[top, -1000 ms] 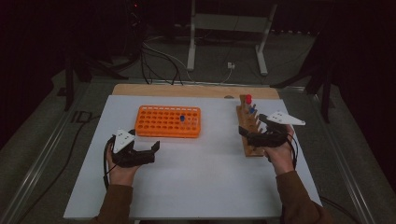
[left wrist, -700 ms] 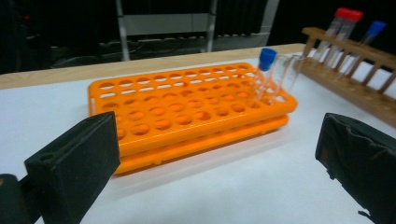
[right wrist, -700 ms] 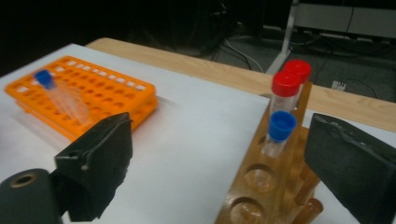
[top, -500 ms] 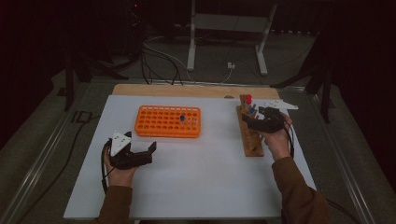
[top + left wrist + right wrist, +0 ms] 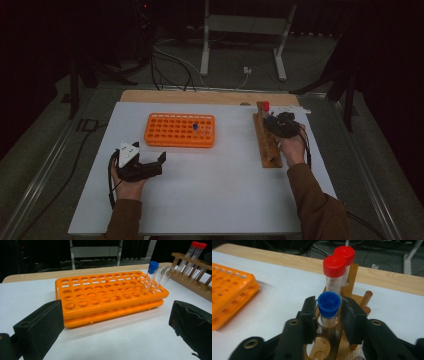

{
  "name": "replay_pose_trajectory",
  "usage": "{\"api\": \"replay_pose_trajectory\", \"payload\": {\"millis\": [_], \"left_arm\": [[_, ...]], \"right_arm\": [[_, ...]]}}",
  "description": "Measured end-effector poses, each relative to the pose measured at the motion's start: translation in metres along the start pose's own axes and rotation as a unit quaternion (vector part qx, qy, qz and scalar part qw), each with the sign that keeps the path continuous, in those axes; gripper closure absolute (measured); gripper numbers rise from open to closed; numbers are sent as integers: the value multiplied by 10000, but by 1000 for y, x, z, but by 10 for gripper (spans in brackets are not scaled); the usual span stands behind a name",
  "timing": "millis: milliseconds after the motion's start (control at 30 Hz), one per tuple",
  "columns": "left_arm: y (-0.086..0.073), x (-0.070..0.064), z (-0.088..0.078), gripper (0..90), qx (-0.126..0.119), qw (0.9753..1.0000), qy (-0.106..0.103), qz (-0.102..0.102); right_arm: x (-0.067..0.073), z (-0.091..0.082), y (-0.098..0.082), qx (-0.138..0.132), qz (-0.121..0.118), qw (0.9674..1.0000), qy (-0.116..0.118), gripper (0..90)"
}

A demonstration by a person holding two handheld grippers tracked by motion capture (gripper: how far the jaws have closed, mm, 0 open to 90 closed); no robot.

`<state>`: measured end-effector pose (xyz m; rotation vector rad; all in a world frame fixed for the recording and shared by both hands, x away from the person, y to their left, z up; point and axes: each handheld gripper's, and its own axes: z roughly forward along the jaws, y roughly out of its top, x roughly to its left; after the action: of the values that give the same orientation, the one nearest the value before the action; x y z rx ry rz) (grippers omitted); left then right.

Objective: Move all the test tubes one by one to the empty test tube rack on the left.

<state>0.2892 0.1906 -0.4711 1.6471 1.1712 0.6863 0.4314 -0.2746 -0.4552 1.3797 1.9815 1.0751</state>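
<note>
Blue-capped tube (image 5: 329, 308) upright in the wooden rack (image 5: 329, 340), cap up, long axis vertical, just in front of two red-capped tubes (image 5: 334, 272).

The right gripper (image 5: 328, 312) has just been closing; its jaws now pinch the tube right under the cap. Best to lift straight along that axis, clear of the rack. Well off from the rack, the left gripper (image 5: 112, 330) stands wide and empty before the orange rack (image 5: 107, 295).

We see the left gripper (image 5: 115, 327) with its two black jaws standing wide apart, nothing between them; beyond lies the orange rack (image 5: 110, 296) on the white table (image 5: 25, 297); a blue-capped tube (image 5: 150, 277) stands in its far corner beside what seem two uncapped tubes (image 5: 163, 275); the wooden rack (image 5: 192, 277) holds red-capped tubes (image 5: 193, 252) at right
</note>
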Motion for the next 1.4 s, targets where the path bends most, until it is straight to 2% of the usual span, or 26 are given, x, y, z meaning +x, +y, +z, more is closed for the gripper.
{"api": "replay_pose_trajectory", "payload": {"millis": [200, 533, 600, 767, 1067, 1233, 1300, 1400], "left_arm": [[-1, -2, 1, 5, 24, 10000, -23, 20], [0, 0, 1, 5, 17, 10000, -25, -14], [0, -1, 2, 5, 30, 10000, -29, 1], [0, -2, 3, 5, 35, 10000, -45, 10], [-1, -2, 4, 5, 59, 10000, -46, 2], [-1, -3, 5, 5, 75, 10000, -63, 21], [0, -4, 4, 5, 58, 9999, -84, -30], [2, -7, 4, 5, 17, 10000, -94, 1]], "right_arm": [[-2, 2, -1, -50, 71, 10000, -28, 761], [2, -2, 3, -131, -26, 9999, -85, 768], [2, -5, 5, -172, -67, 9998, -111, 768], [2, -15, 14, -255, 28, 9996, -95, 769], [5, -36, 26, -493, -114, 9987, -62, 769], [7, -50, 36, -652, -204, 9977, -1, 769], [9, -54, 39, -684, -266, 9973, 55, 769], [13, -57, 40, -685, -323, 9969, 191, 768]]}}
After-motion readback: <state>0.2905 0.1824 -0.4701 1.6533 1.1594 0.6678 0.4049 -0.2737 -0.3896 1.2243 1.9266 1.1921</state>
